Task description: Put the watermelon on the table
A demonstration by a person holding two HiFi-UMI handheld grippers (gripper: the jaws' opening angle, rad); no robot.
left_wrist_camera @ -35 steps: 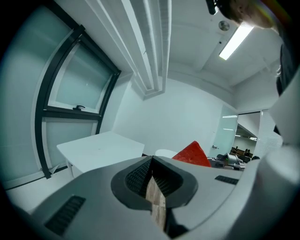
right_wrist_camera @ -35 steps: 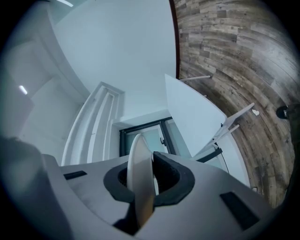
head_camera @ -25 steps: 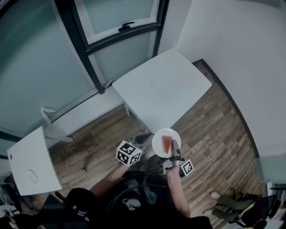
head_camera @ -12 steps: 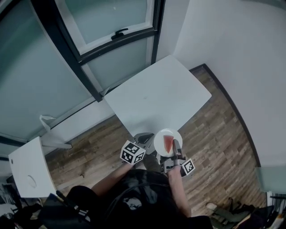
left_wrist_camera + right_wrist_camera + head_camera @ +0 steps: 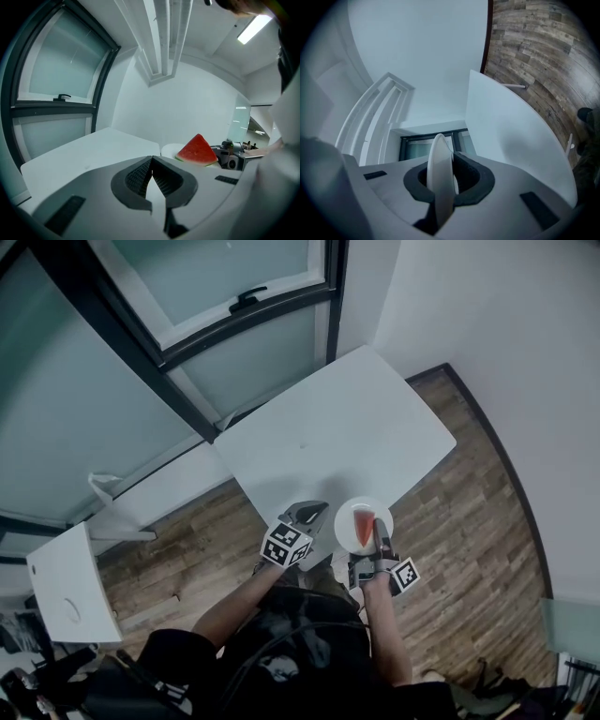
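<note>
A red watermelon wedge (image 5: pixel 362 526) lies on a small white plate (image 5: pixel 352 512). My right gripper (image 5: pixel 381 534) is shut on the plate's near rim and holds it level over the near edge of the white table (image 5: pixel 337 432). In the right gripper view the plate (image 5: pixel 439 178) shows edge-on between the jaws. My left gripper (image 5: pixel 309 513) is just left of the plate, shut and holding nothing. The left gripper view shows its pads touching at the tip (image 5: pixel 151 164), with the wedge (image 5: pixel 198 151) on the plate (image 5: pixel 169 150) to the right and the table (image 5: pixel 79 154) ahead.
A dark-framed window with a handle (image 5: pixel 247 300) stands behind the table, and a white wall runs along the right. A small white side table (image 5: pixel 61 582) stands at the left. Wood plank floor (image 5: pixel 459 521) surrounds the table.
Both grippers have moved forward toward the table. The plate with the wedge has gone from over the floor to over the table's near edge. The grip is unchanged.
</note>
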